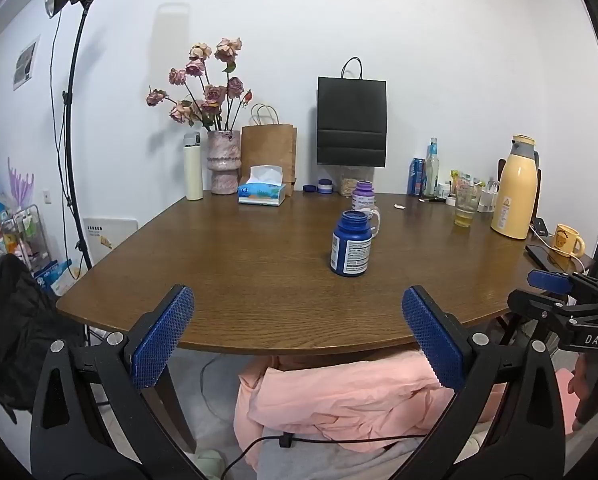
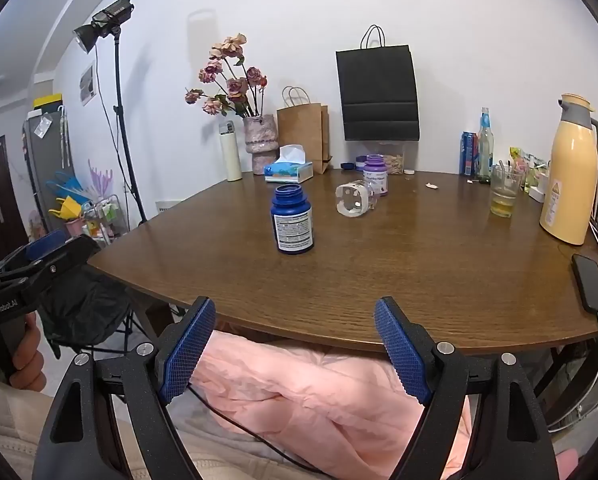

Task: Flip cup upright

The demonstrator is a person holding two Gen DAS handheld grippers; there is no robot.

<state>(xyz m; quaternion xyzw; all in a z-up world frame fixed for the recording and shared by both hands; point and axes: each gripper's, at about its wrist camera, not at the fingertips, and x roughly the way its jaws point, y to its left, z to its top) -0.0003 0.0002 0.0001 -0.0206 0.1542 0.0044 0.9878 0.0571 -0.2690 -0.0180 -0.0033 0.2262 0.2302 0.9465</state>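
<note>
Cup (image 2: 355, 199) clear glass, on side, white rim.

A dark wooden table (image 2: 379, 280) with a rounded near edge carries everything. Near its middle a blue pill bottle (image 2: 293, 220) stands open, and behind it a clear glass cup (image 2: 355, 199) lies on its side, just beside a purple bottle (image 2: 376, 174). Along the far edge stand a white thermos (image 2: 230, 151), a pink vase (image 2: 261, 142), a tissue box (image 2: 288, 170) and a brown paper bag (image 2: 304, 134). To the right are a drinking glass (image 2: 505, 191), a yellow thermos jug (image 2: 571, 176) and a black phone (image 2: 591, 282).
</note>
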